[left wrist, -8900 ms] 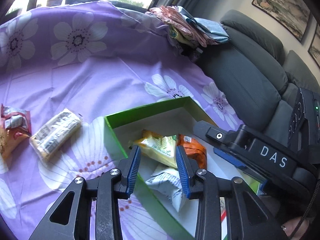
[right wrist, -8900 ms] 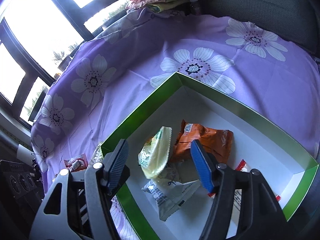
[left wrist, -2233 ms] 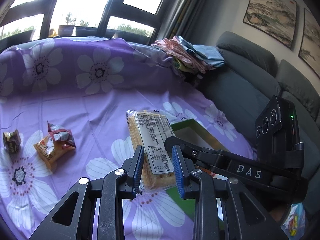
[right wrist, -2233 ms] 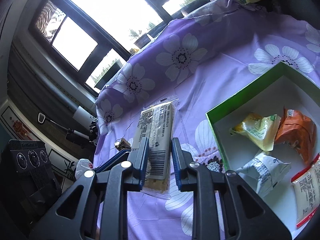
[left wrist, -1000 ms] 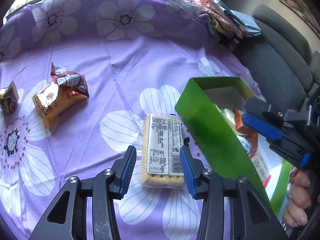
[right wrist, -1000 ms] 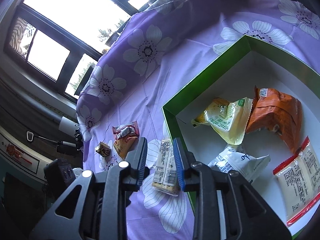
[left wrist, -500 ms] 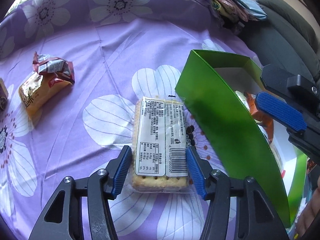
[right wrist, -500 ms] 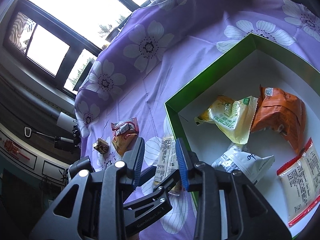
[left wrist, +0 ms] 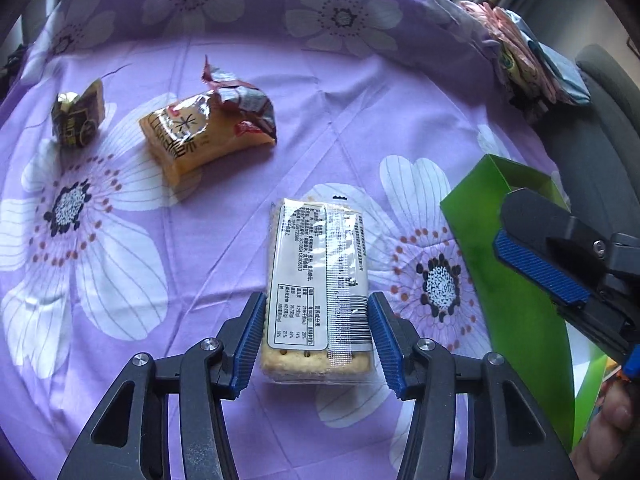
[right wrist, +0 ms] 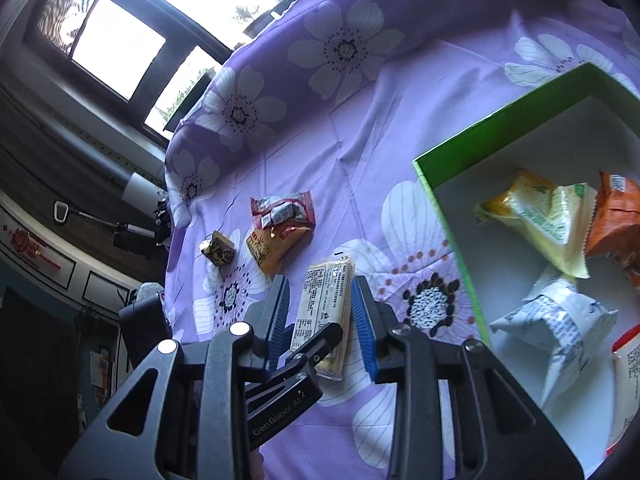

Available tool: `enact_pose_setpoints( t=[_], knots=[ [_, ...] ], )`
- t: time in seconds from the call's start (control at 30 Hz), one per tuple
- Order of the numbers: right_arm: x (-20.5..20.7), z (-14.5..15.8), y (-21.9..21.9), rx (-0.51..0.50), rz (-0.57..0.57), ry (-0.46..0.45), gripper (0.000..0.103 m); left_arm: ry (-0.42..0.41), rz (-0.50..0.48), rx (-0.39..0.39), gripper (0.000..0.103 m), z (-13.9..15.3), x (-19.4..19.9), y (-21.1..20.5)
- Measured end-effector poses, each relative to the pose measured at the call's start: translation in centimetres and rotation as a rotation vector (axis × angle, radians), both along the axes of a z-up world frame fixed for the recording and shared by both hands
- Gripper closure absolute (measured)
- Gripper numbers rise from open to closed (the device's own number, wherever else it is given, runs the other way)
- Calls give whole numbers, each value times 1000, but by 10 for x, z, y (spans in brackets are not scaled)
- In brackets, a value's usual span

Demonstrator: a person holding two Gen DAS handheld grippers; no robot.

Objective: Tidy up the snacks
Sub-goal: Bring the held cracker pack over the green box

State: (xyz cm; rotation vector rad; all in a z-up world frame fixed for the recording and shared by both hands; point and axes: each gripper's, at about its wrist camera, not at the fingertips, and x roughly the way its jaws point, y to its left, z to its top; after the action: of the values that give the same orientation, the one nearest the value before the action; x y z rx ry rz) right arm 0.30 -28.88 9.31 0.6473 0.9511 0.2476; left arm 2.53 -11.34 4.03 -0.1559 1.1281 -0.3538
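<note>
Left gripper [left wrist: 316, 344]: black frame, ribbed blue pads, pointing steeply down at the purple cloth with white flower print [left wrist: 224, 280]. Jaws closing, set to either side of the near end of the clear-wrapped rectangular cracker pack with white printed label [left wrist: 318, 280]. Pads right at the wrapper's edges; real pressure on it not confirmed, so cannot tell if gripped. Pack lying flat on the cloth, label up, long axis running away from the gripper, just beside the outer wall of the green cardboard box with white inside [left wrist: 508, 280].

Right gripper [right wrist: 322, 320]: narrow gap between the 2 blue pads, nothing between them; cracker pack only seen through the gap, lying on the cloth beyond. Hanging apart from the box's near wall.

Inside the box, from the right wrist view: yellow-and-green crinkled packet [right wrist: 544, 216], orange packet [right wrist: 616, 216] touching it, white printed packet [right wrist: 560, 328] nearer, plus a red-edged clear pack at the frame's lower right, partly cut off.

On the cloth, well apart from the box: torn orange-yellow snack bag with red foil top [left wrist: 204, 128], and beside it 1 small dark gold-printed wrapped sweet [left wrist: 78, 120].

Folded pile of pink and blue fabric [left wrist: 528, 64] at the cloth's far edge, grey sofa behind.
</note>
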Motion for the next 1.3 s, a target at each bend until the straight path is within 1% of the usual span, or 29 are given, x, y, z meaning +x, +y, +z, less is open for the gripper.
enact_pose_setpoints(
  t=[0.1, 0.2, 0.3, 0.33, 0.4, 0.47, 0.53, 0.67, 0.7, 0.77, 0.8, 0.87, 0.93, 1.03, 1.13, 1.3],
  knots=[
    [11, -11, 14, 3, 42, 42, 69, 15, 41, -76, 50, 3, -1, 18],
    [18, -22, 23, 9, 61, 83, 69, 18, 53, -140, 50, 6, -1, 31],
    [25, -33, 27, 14, 74, 127, 69, 3, 74, -138, 50, 5, 0, 38],
    [26, -36, 29, 14, 76, 143, 69, 4, 75, -145, 53, 3, 0, 40],
    [28, -43, 32, 29, 77, 168, 69, 18, 71, -170, 65, 0, 1, 43],
    [29, -46, 33, -14, 65, 188, 70, 25, 66, -188, 70, -3, 2, 44],
    [30, -49, 34, -54, 48, 206, 69, 26, 55, -197, 72, -5, 3, 44],
    [34, -60, 36, 1, 74, 230, 70, 54, 39, -218, 76, -11, 5, 43],
    [35, -62, 37, -11, 76, 234, 70, 57, 38, -216, 77, -13, 5, 43],
    [38, -67, 41, -46, 77, 254, 74, 55, 31, -223, 78, -13, 5, 43],
    [39, -70, 41, -34, 79, 258, 75, 53, 32, -219, 79, -13, 5, 43],
    [38, -68, 41, -37, 79, 240, 76, 45, 29, -230, 80, -11, 5, 44],
    [35, -62, 44, -65, 88, 218, 77, 26, 24, -229, 80, -5, 3, 43],
    [32, -51, 46, -86, 91, 170, 77, -27, 16, -203, 80, 8, -1, 37],
    [27, -38, 39, -72, 74, 120, 77, -76, 4, -211, 80, 23, -5, 34],
    [11, -6, 21, -61, 46, -1, 77, -175, -49, -204, 80, 56, -16, 18]
  ],
)
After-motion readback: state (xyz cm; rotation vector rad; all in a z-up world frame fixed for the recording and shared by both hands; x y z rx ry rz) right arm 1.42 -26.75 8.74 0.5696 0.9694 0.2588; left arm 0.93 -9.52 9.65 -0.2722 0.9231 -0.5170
